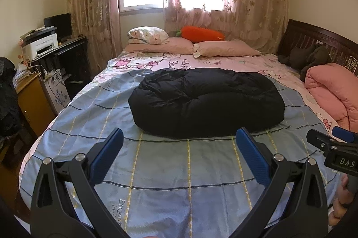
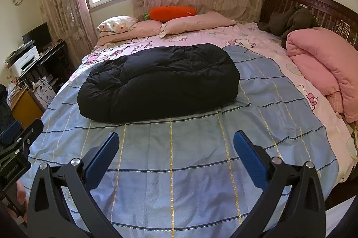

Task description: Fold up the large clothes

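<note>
A dark navy puffy garment (image 1: 207, 101) lies folded in a thick bundle on the blue plaid sheet (image 1: 170, 171) in the middle of the bed. It also shows in the right wrist view (image 2: 160, 81). My left gripper (image 1: 179, 137) is open and empty, above the sheet just short of the bundle's near edge. My right gripper (image 2: 176, 139) is open and empty, also short of the bundle, over the plaid sheet (image 2: 179, 171). The right gripper shows at the right edge of the left wrist view (image 1: 335, 144).
Pink pillows (image 1: 226, 48) and an orange carrot plush (image 1: 201, 33) lie at the bed's far end. A folded pink quilt (image 2: 324, 68) and dark clothes (image 2: 288, 21) sit along the right side by the headboard. A desk with a printer (image 1: 40, 43) stands left.
</note>
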A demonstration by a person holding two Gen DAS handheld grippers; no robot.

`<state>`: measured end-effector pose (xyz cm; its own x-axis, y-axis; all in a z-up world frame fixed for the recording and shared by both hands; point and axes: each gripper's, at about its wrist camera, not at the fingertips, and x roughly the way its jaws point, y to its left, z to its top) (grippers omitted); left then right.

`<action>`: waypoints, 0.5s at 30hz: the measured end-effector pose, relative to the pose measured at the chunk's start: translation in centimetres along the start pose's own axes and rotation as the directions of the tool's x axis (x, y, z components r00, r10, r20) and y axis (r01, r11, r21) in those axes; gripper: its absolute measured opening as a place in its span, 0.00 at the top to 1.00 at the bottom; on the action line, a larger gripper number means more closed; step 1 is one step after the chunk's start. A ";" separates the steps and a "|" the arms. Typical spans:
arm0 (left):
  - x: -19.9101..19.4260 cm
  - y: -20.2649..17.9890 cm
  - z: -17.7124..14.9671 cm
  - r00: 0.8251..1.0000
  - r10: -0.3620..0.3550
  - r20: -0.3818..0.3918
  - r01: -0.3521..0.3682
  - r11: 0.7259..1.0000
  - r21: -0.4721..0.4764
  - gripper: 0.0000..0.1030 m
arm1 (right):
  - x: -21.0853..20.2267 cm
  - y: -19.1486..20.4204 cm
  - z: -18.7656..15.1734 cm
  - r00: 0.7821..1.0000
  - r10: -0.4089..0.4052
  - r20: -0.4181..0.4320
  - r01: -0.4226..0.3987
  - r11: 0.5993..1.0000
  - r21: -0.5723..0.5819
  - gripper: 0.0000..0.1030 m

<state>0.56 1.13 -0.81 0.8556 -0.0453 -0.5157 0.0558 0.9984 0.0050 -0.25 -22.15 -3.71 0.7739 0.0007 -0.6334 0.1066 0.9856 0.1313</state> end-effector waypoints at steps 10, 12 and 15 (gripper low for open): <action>0.0 0.1 0.0 1.000 -0.014 -0.004 0.014 1.000 -0.007 0.02 | 0.0 0.0 0.0 1.000 0.001 -0.001 -0.001 1.000 -0.001 0.01; 0.0 0.1 0.0 1.000 -0.006 -0.002 0.006 1.000 -0.005 0.02 | 0.0 0.1 -0.1 1.000 0.001 -0.001 -0.001 1.000 -0.004 0.01; 0.1 0.2 0.1 1.000 -0.008 -0.006 0.008 1.000 -0.008 0.02 | 0.1 0.2 -0.1 1.000 0.003 -0.004 -0.003 1.000 -0.004 0.01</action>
<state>0.73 1.29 -0.79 0.8520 -0.0534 -0.5208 0.0586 0.9983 -0.0064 -0.23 -21.98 -3.82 0.7714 0.0047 -0.6363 0.1017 0.9862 0.1306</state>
